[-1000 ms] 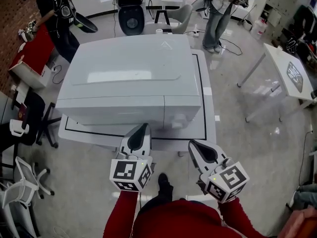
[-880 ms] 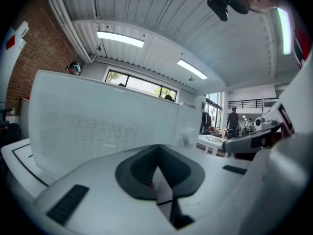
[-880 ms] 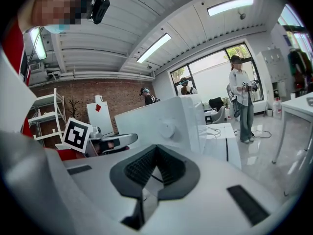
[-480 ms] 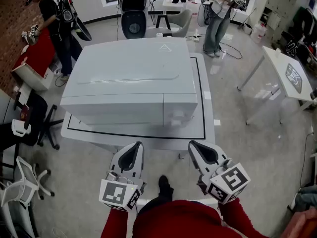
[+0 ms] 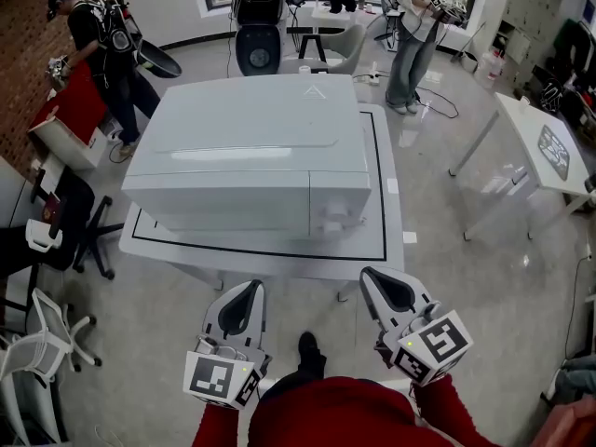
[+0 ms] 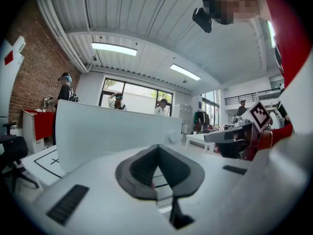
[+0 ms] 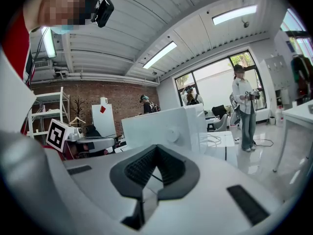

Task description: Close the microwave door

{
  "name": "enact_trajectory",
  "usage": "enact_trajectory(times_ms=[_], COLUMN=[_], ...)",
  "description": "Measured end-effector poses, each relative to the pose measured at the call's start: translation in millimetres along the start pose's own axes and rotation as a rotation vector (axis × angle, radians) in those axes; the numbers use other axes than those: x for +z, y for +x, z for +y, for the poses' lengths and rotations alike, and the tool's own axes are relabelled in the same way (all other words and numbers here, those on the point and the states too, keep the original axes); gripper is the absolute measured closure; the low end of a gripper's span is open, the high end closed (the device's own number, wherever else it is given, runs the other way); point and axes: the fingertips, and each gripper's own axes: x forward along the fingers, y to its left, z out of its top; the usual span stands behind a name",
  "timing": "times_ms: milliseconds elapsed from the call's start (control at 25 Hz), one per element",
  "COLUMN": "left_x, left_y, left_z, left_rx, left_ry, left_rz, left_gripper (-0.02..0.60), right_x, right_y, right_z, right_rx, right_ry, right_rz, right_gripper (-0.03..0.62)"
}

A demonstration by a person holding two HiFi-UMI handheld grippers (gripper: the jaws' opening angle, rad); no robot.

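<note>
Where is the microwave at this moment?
In the head view the microwave stands at centre on the white table, inside its black outline, ahead of the left gripper and the right gripper.

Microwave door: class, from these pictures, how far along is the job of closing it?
Done: the door sits flush with the front of the microwave in the head view, with no gap showing. In hand: nothing; the left gripper and right gripper hang short of the table, jaws together and empty. Left: apparently nothing, though whether the latch caught cannot be seen.
</note>
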Motion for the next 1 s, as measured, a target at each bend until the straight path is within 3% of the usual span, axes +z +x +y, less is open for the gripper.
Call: enact_trajectory(times_ms=[1000], left_x=[1.8], left_y=[-2.8], left_z=[-4.6], left_rx=[0.013], left_ry=[-0.003], left_rz=[-0.012], left_gripper=[0.571], right_x=[-2.6], right_y=[-3.4], right_z=[3.2], right_rx=[0.017], right_ry=[-0.028], right_rz=[0.001], right_gripper=[0.582])
